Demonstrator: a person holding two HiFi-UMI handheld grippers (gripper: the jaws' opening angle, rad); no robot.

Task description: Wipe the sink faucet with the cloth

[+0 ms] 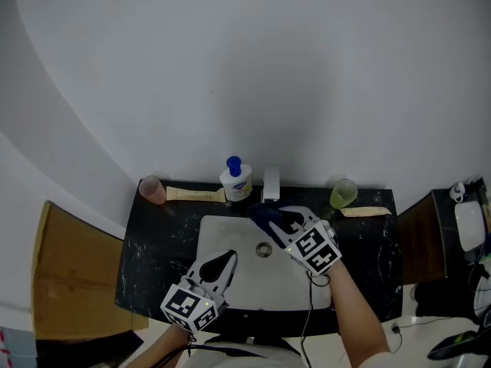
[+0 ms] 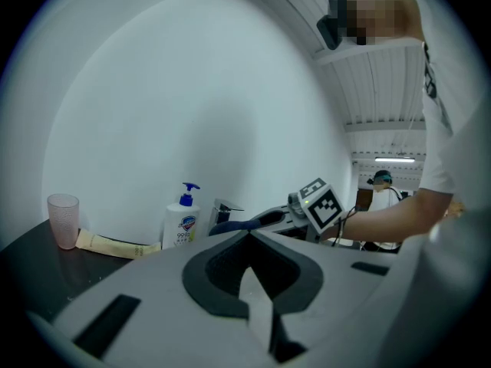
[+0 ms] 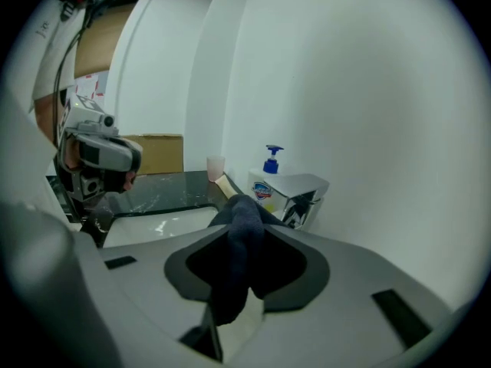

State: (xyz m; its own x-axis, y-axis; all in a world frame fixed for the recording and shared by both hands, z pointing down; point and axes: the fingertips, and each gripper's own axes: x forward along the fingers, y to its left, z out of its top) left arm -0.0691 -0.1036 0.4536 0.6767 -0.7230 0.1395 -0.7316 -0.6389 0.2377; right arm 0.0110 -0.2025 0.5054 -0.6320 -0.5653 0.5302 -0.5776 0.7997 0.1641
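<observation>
Over the sink (image 1: 222, 232), right gripper (image 1: 278, 219) clamps the cloth (image 3: 234, 244) beside the faucet (image 3: 303, 194).

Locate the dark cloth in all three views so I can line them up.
Head view: cloth at centre, just below the faucet, in the right gripper jaws.
Left gripper view: cloth low centre, a dark blue fold beside the faucet.
Right gripper view: cloth low centre, bunched between the jaws.
Shared landmark: the soap bottle with the blue pump, in all three.
</observation>
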